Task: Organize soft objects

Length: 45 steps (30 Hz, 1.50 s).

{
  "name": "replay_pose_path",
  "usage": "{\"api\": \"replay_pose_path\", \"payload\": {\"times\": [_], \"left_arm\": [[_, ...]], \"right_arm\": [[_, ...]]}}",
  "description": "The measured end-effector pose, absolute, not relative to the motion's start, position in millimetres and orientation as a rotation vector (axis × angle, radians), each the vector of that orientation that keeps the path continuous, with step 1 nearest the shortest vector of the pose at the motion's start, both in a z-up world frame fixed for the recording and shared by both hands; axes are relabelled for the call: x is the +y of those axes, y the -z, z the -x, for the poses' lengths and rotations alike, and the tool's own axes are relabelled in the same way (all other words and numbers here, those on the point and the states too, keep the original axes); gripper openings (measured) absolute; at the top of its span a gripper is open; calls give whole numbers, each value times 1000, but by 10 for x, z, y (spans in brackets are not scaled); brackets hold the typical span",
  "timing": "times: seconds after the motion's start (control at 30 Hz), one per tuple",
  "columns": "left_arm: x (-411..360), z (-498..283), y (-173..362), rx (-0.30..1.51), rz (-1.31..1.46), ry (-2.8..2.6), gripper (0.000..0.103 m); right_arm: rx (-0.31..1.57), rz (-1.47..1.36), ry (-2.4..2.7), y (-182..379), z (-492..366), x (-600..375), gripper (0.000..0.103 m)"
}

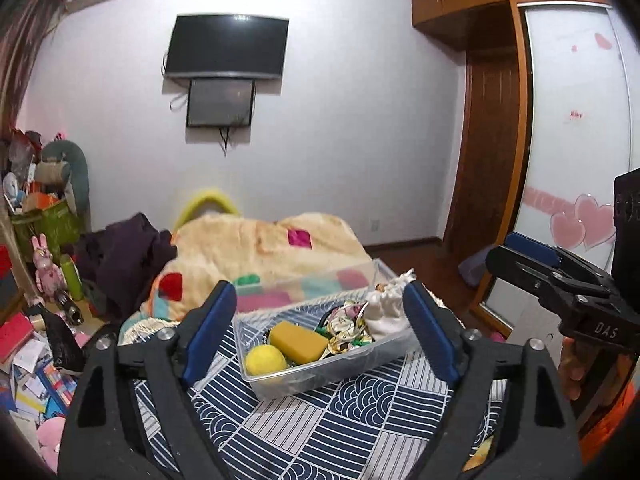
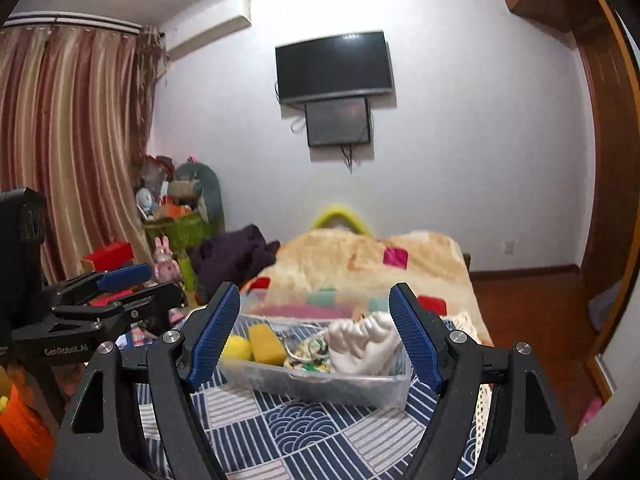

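the bed, under a cream fleece blanket with coloured patches, fills the middle of both views, and over its near end lies a navy and white patterned cloth. on that cloth stands a clear plastic bin, lidless, seen at an angle from the left wrist and nearly side-on from the right. it already holds every soft thing that shows on the cloth: a white drawstring pouch slumped at the right end, a crumpled printed fabric piece in the middle, a yellow sponge block beside it, and a yellow ball touching the near left corner. nothing soft lies loose on the patterned cloth around the bin, so the gathering looks done or close to it. what may remain, as a judgement only, is tidying the contents, which sit in a loose jumble, or moving the bin. the heap of plush toys by the curtain and the clutter on the floor look like part of the room, though i cannot tell whether they belong to the job. the left gripper hangs above the near side of the bin, jaws spread wide and empty. the right gripper hovers likewise, wide apart, holding nothing, its blue pads framing the bin's ends.
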<state>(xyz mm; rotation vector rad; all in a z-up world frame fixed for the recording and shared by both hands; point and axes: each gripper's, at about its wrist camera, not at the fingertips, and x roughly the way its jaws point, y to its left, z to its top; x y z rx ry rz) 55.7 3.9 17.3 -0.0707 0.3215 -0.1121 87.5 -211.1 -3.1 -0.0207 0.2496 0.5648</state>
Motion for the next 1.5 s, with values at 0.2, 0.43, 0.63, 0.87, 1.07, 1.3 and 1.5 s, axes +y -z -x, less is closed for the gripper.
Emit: {"api": "replay_pose_path", "payload": {"times": [0.2, 0.43, 0.63, 0.87, 1.07, 1.3, 1.5], "left_arm": [[-19, -320, -257, 271, 51, 96, 98], [-100, -112, -292, 243, 29, 85, 101], [-133, -35, -316, 224, 22, 81, 102], [-114, -14, -310, 221, 30, 78, 103], [-98, -9, -306, 220, 31, 78, 103], [-110, -17, -294, 223, 29, 76, 103], [-118, -10, -283, 219, 30, 72, 103]], "right_arm": [[204, 24, -569, -47, -689, -2108, 85], [161, 18, -555, -23, -497, -2139, 102], [150, 17, -555, -55, -450, -2130, 103], [143, 24, -559, -45, -397, -2126, 103], [142, 27, -564, -41, -383, -2119, 103], [141, 33, -563, -36, -384, -2108, 103], [142, 30, -565, -40, -383, -2110, 103]]}}
